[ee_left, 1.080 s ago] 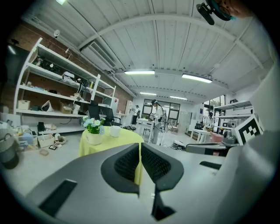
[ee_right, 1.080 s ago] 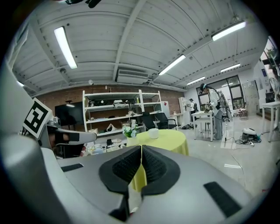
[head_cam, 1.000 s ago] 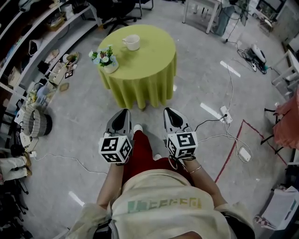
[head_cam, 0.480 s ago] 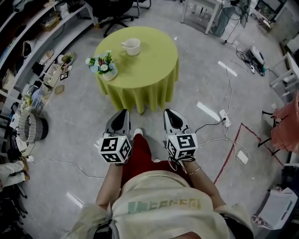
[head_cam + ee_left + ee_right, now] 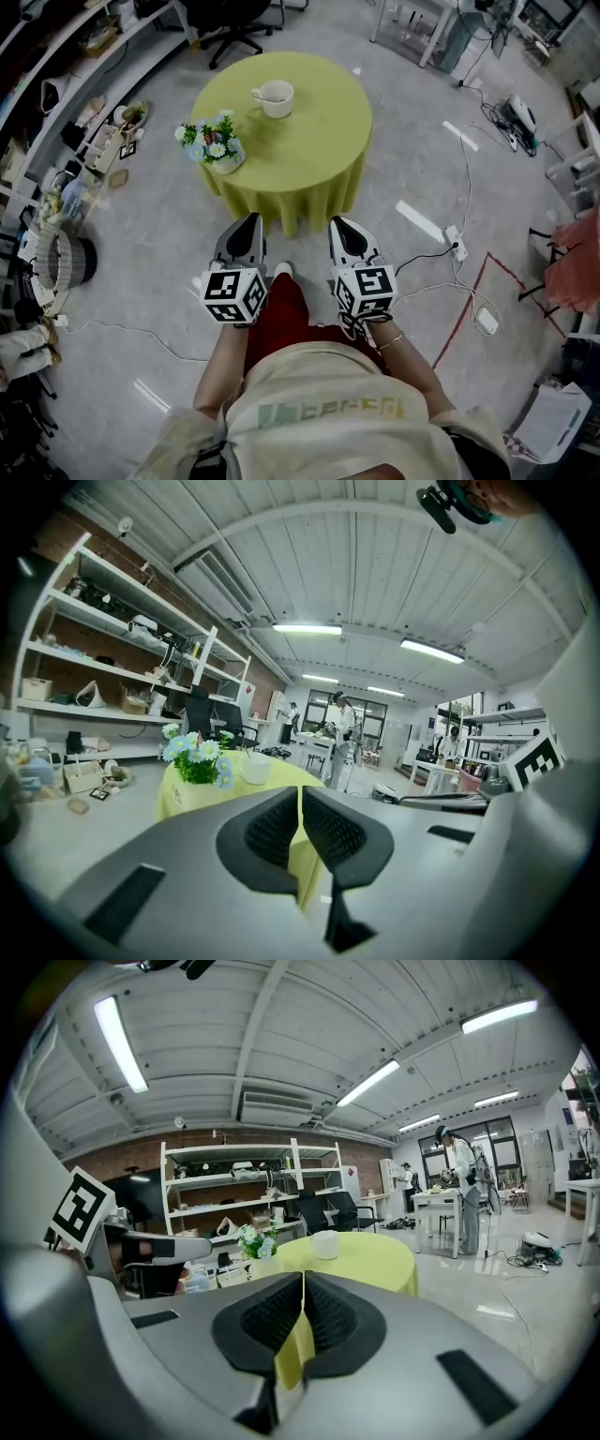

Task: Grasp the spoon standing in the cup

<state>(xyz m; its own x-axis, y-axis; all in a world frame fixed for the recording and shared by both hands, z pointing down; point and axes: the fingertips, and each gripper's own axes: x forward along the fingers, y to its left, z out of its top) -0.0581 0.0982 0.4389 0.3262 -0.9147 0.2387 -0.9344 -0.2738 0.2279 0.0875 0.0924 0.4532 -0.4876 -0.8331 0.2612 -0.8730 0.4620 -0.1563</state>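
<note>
A white cup [image 5: 275, 98] stands on the far side of a round table [image 5: 309, 141] with a yellow-green cloth. The spoon is too small to make out; only a thin stub shows at the cup's left rim. A pot of blue and white flowers [image 5: 217, 146] sits at the table's left edge. My left gripper [image 5: 248, 225] and right gripper [image 5: 339, 226] hang side by side over the floor, short of the table, both shut and empty. The left gripper view shows its jaws [image 5: 300, 803] closed, cup [image 5: 255, 768] far ahead. The right gripper view shows the same [image 5: 302, 1288], cup [image 5: 325, 1244] beyond.
Shelving [image 5: 66, 112] with clutter lines the left side, and a woven basket [image 5: 64, 258] is on the floor there. An office chair [image 5: 234, 28] stands behind the table. Cables and a power strip [image 5: 454, 239] lie at right beside a red tape line [image 5: 464, 300]. People [image 5: 339, 726] stand far off.
The table and cup have shifted slightly nearer and to the right in the head view. Both grippers keep their place and stay shut.
</note>
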